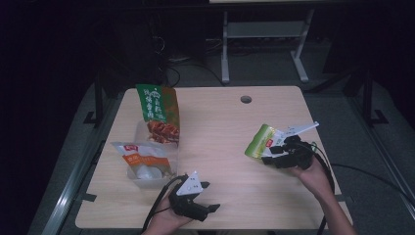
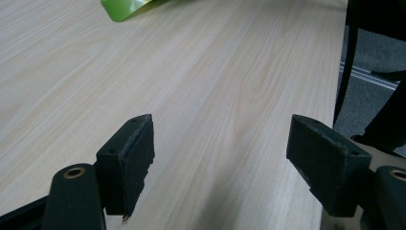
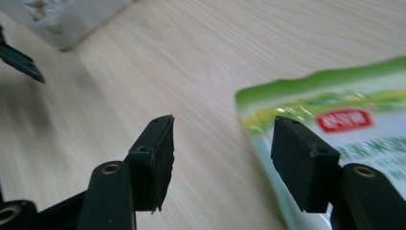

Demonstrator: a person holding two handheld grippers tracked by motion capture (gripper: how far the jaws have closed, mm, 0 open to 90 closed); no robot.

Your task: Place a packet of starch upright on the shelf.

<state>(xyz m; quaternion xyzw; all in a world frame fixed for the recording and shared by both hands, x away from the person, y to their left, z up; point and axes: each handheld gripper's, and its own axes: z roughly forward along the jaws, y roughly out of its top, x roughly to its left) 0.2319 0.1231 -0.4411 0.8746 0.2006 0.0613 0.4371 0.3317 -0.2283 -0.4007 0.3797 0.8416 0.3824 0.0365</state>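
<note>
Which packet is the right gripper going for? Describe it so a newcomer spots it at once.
Start at the light wooden table and look to its right half, just in front of the open right gripper. There lies a flat light-green and white plastic snack pouch with a small red label. Unlike the two packets standing in the clear plastic bin on the left, it lies alone on bare wood.

Left gripper [image 2: 220, 158]: jaws wide apart, nothing between them, low over bare desk [image 2: 191, 72]. Green pouch [image 2: 127, 7] edge at far left. Desk edge at right.
</note>
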